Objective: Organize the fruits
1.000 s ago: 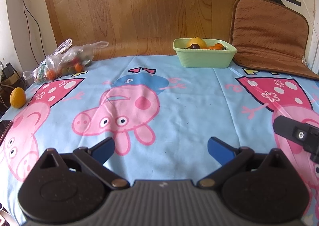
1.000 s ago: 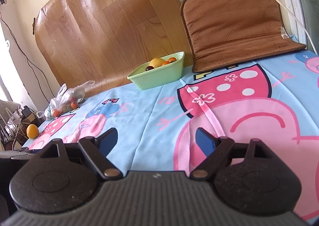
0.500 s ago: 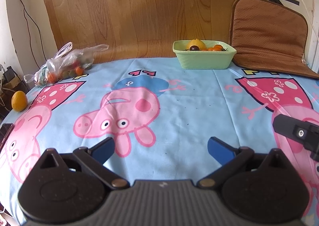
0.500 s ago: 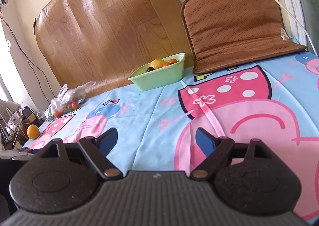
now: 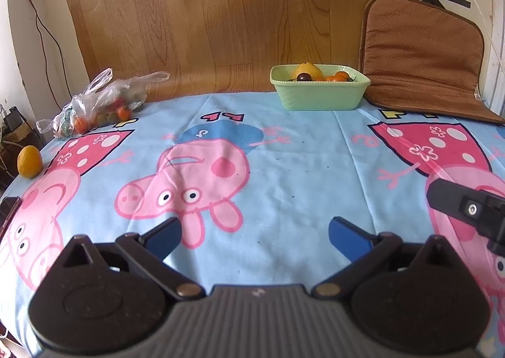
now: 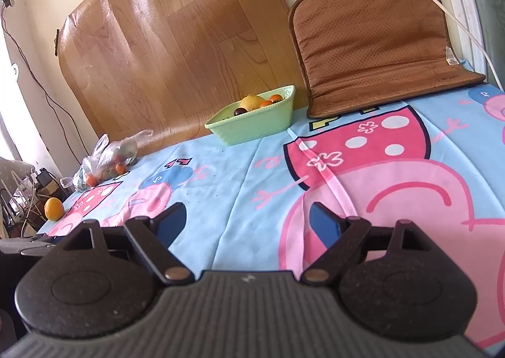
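A green bowl [image 5: 318, 94] at the table's far side holds a lemon, small orange fruits and a dark one; it also shows in the right wrist view [image 6: 252, 124]. A loose orange-yellow fruit [image 5: 29, 161] lies at the far left edge, also in the right wrist view [image 6: 53, 208]. A clear plastic bag of small fruits [image 5: 101, 105] lies at the back left, also in the right wrist view [image 6: 107, 159]. My left gripper [image 5: 254, 236] is open and empty above the cloth. My right gripper [image 6: 247, 222] is open and empty; part of it shows in the left wrist view [image 5: 470, 209].
A blue Peppa Pig cloth [image 5: 284, 168] covers the table. A brown seat cushion [image 5: 423, 55] leans on the wall at the back right. A wood-pattern sheet [image 5: 221, 17] stands behind the bowl. Cables and clutter sit off the left edge [image 6: 19, 193].
The left gripper has tilted up and turned slightly left, so the bowl, bag and loose fruit sit a little lower and further right. The right gripper has barely moved.
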`<state>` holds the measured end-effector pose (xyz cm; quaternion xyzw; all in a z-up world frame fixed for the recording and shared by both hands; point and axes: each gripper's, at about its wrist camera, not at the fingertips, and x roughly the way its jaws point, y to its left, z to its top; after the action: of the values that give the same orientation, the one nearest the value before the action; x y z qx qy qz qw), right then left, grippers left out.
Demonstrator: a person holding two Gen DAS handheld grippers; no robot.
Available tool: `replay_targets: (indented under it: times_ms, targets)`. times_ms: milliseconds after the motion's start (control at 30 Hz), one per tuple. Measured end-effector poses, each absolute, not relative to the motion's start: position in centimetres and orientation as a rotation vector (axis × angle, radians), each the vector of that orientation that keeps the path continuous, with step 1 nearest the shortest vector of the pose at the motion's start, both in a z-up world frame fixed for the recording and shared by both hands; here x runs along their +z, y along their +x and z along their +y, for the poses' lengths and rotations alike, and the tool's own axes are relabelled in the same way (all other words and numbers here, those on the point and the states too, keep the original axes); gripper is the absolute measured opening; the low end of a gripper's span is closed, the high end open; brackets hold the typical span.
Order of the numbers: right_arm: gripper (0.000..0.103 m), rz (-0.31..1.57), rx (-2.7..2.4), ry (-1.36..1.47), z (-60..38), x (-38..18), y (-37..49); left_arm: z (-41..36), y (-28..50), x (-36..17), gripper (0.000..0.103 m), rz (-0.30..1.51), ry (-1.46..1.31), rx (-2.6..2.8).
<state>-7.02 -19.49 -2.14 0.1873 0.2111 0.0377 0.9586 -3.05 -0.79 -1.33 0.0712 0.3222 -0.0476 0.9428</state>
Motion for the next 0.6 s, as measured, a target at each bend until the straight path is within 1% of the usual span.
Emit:
replay_targets:
  times_ms: [600]
  targets:
    - [0.087, 0.434, 0.082, 0.38, -19.45, -2.22, -6.87, -0.9, -3.06, -1.46, 0.103, 0.658, 0.148, -0.101]
